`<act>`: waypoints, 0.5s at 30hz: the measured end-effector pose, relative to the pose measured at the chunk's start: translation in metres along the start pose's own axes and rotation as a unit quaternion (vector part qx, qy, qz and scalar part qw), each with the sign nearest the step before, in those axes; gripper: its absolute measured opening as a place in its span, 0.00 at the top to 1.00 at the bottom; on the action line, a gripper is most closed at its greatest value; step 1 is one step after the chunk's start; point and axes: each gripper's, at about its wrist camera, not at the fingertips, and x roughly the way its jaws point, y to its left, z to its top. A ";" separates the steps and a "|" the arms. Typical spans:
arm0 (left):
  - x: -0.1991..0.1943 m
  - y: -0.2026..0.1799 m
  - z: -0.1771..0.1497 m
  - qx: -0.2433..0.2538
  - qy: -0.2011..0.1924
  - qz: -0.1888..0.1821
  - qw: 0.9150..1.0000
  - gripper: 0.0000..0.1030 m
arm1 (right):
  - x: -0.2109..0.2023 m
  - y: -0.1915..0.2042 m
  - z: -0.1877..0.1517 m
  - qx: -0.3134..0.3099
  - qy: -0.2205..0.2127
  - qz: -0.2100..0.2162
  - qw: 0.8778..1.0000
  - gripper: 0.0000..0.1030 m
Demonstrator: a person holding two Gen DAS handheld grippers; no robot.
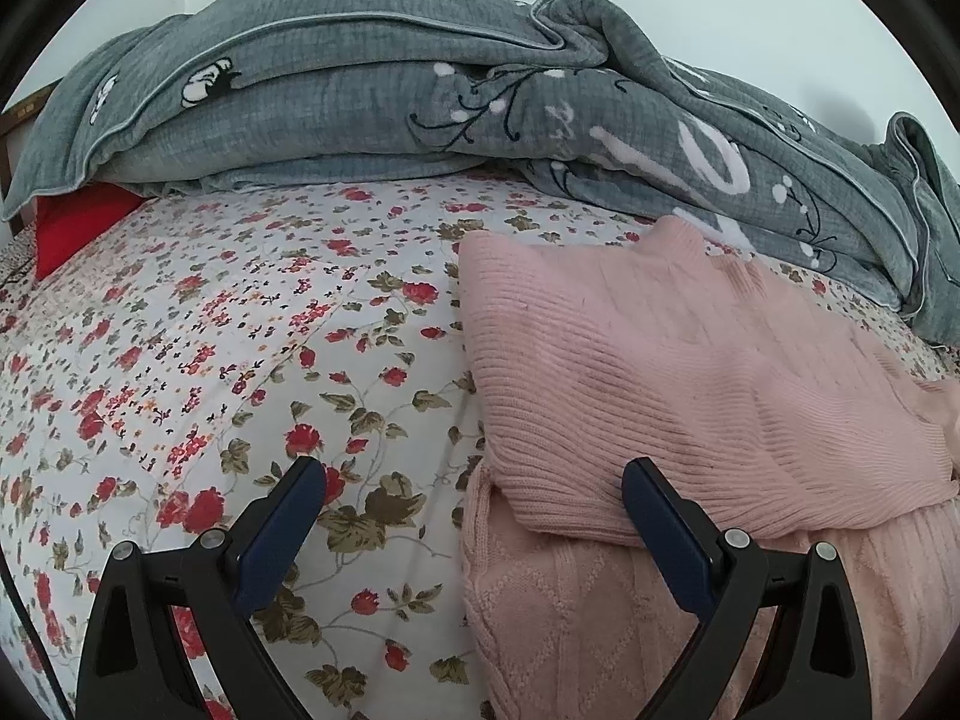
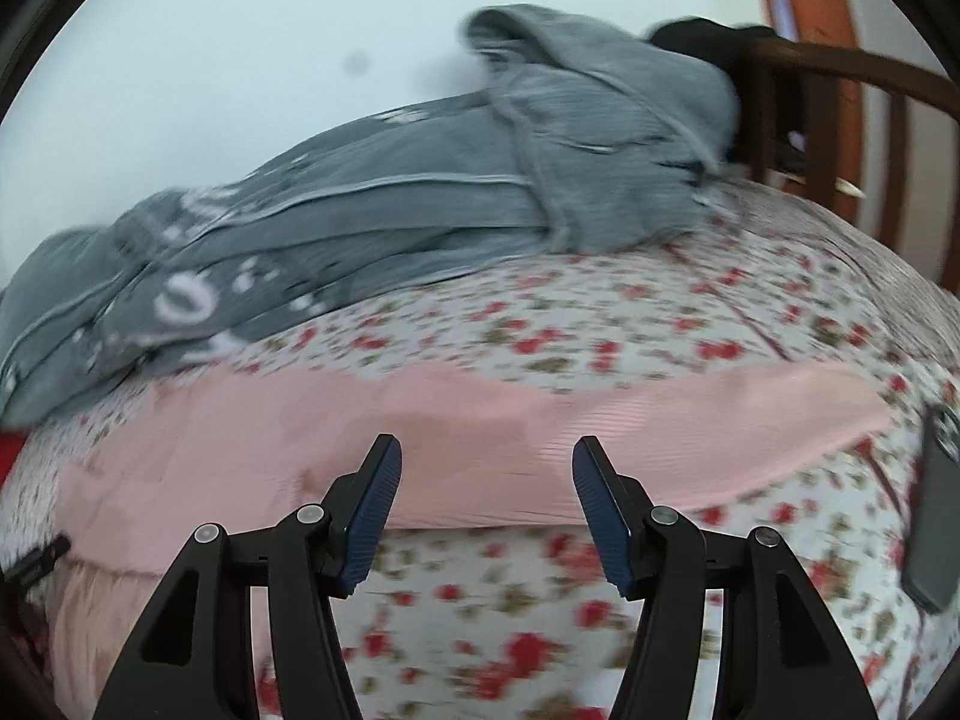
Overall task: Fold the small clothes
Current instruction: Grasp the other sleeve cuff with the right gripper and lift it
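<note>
Now — pink sweater point(image 1: 690, 384), half-folded

- Soft, even daylight fills both views; no glare, only faint shadows.
- The left wrist view is sharp, down to the pink ribbed knit sweater point(image 1: 690, 372).
- The right wrist view is smeared by motion blur.
- Fisheye bending curves the edges, with dark corners.
</note>
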 end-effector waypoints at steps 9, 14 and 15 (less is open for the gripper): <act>-0.001 0.000 0.000 0.000 -0.001 0.004 1.000 0.03 | -0.006 -0.121 0.000 0.163 0.019 -0.070 0.984 0.43; -0.002 -0.003 0.000 0.008 -0.004 0.018 1.000 0.03 | 0.005 -0.160 -0.004 0.211 0.042 -0.062 0.975 0.43; -0.003 -0.004 0.000 0.010 -0.005 0.020 1.000 0.03 | 0.007 -0.163 -0.004 0.206 0.043 -0.063 0.976 0.43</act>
